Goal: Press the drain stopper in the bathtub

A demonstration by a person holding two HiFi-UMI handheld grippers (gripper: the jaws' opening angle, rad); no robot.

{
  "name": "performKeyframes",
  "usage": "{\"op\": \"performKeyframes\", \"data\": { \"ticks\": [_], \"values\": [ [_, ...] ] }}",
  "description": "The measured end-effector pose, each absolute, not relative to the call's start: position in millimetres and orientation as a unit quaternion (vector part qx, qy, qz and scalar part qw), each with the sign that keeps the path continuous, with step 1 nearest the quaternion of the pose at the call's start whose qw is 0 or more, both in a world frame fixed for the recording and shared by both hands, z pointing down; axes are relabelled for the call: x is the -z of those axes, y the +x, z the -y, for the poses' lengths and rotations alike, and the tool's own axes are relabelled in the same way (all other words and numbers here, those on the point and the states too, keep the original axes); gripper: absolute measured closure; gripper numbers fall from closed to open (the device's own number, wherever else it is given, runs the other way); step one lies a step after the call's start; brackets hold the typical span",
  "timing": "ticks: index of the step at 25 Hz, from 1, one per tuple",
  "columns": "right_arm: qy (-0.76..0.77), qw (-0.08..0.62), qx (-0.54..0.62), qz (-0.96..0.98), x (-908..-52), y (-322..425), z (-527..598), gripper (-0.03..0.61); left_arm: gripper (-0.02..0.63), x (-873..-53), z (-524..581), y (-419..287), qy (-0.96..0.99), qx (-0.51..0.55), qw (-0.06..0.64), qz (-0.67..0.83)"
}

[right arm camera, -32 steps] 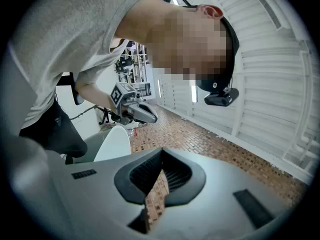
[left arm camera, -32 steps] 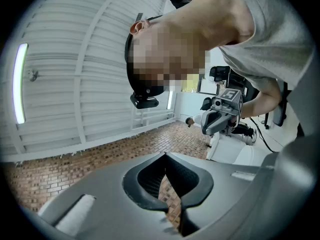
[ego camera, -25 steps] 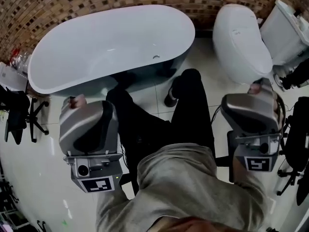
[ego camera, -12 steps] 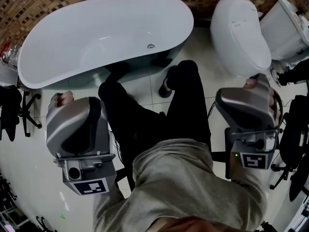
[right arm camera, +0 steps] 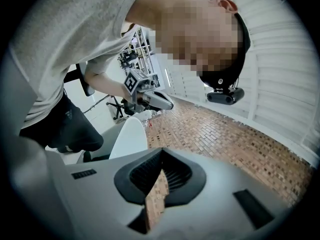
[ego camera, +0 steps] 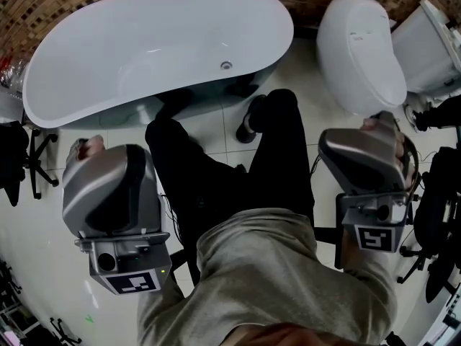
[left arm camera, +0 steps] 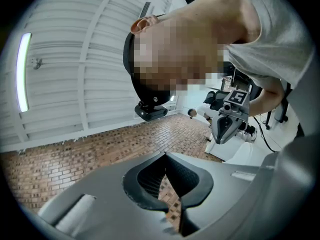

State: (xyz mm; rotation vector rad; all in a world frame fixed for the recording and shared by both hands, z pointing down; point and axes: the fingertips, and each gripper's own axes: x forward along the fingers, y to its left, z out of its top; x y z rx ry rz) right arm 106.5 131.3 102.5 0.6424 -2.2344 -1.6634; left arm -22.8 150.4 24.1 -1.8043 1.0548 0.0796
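1. Grey shirt [ego camera: 274, 265] fills the bottom of the head view, so that's the nearest thing.
2. The left gripper [left arm camera: 165, 159] and right gripper [right arm camera: 161, 156] are held out on either side of the body, well apart. Both are tipped up toward the wall and ceiling. The jaws on each are closed, with the black pads touching at the tips and just a thin wedge of gap behind them. Neither one has anything in it.
3. Legs [ego camera: 281, 157] in black trousers sit between the grippers, with one shoe right by the tub's side.
4. The floor [ego camera: 43, 244] is glossy white tile and pretty reflective. Black chair bases [ego camera: 25, 161] stand at the left edge, with more black gear at the right edge.
5. The tub [ego camera: 108, 56] is white, oval and freestanding with a darker outer side, and it lies slantwise across the top. The stopper [ego camera: 226, 65] is a small round metal thing in the tub bottom, close to the near wall and toward the right end. Both grippers are well apart from it.
6. A white toilet [ego camera: 360, 56] with its lid down sits just right of the tub.
7. The wall [ego camera: 43, 6] behind is small brown mosaic tile. The gripper views also catch a white panelled ceiling [left arm camera: 75, 59] with a strip light [left arm camera: 22, 71].
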Motion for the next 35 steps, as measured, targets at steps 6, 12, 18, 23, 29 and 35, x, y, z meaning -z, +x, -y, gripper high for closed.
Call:
{"op": "performKeyframes", "data": {
  "ticks": [6, 12, 18, 23, 29, 35],
  "values": [
    [0.219, 0.152, 0.574, 0.774, -112, 104, -125, 0.578, 0.604, -27, -146, -24, -0.748, -0.033, 0.499, -0.437],
    [0.217, 0.161, 0.573, 0.774, -115, 102, -124, 0.578, 0.605, -26, -147, -24, -0.749, -0.032, 0.497, -0.437],
    [0.206, 0.187, 0.569, 0.774, -133, 99, -114, 0.578, 0.604, -31, -141, -25, -0.751, -0.029, 0.493, -0.438],
    [0.200, 0.203, 0.567, 0.772, -143, 98, -112, 0.578, 0.604, -32, -141, -26, -0.752, -0.028, 0.491, -0.439],
    [0.197, 0.207, 0.566, 0.774, -145, 96, -112, 0.578, 0.604, -32, -141, -25, -0.753, -0.026, 0.491, -0.438],
    [0.187, 0.215, 0.566, 0.773, -151, 92, -111, 0.578, 0.604, -31, -141, -24, -0.752, -0.027, 0.493, -0.437]
  ]
}}
